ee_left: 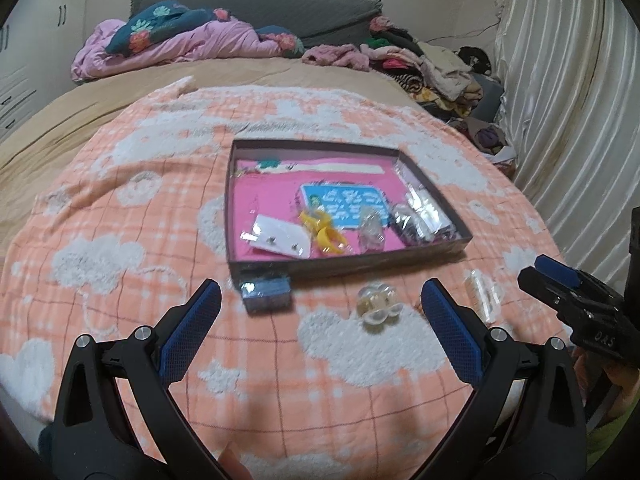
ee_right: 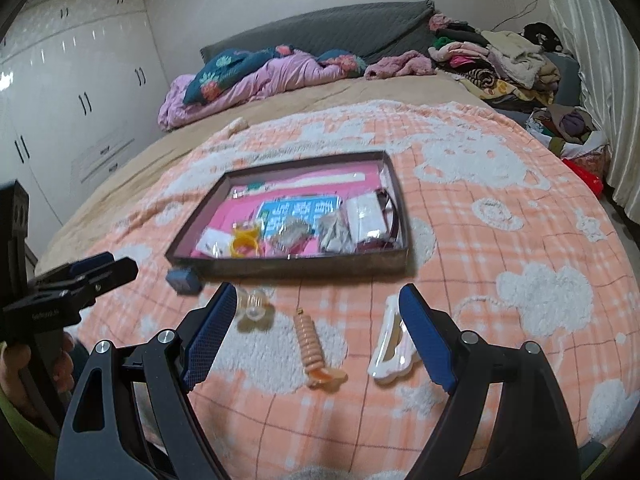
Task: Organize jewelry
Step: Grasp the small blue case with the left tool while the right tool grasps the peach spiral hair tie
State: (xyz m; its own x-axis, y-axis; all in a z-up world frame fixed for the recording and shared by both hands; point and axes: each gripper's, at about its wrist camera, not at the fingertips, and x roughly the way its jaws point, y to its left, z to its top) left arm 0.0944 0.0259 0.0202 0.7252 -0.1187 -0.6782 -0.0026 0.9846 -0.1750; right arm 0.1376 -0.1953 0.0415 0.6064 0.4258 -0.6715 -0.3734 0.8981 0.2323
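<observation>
I see a wide bed (ee_left: 100, 108) covered by an orange plaid blanket (ee_right: 460, 248) with white fleecy clouds, bedding and clothes heaped at its far end. On the blanket lies a shallow dark-walled box (ee_left: 352, 268) with a pink floor, holding a white earring card (ee_left: 280, 236), a yellow hair clip (ee_left: 326, 232), a blue card of small pieces (ee_left: 348, 204) and several clear packets (ee_right: 366, 212). My left tool (ee_left: 320, 300) hangs over the blanket just before the box, its blue-padded jaws spread wide with nothing between the pads. My right tool (ee_right: 316, 300) is likewise released, jaws apart and empty. Outside the box, near its front wall, sit the loose pieces: a small blue box (ee_left: 266, 292) touching the box's near left corner, a clear flower-shaped clip (ee_left: 378, 304), a peach spiral hair clip (ee_right: 314, 350) lying between my right tool's pads below them, and a white hair claw (ee_right: 390, 346) just beside the right pad.
</observation>
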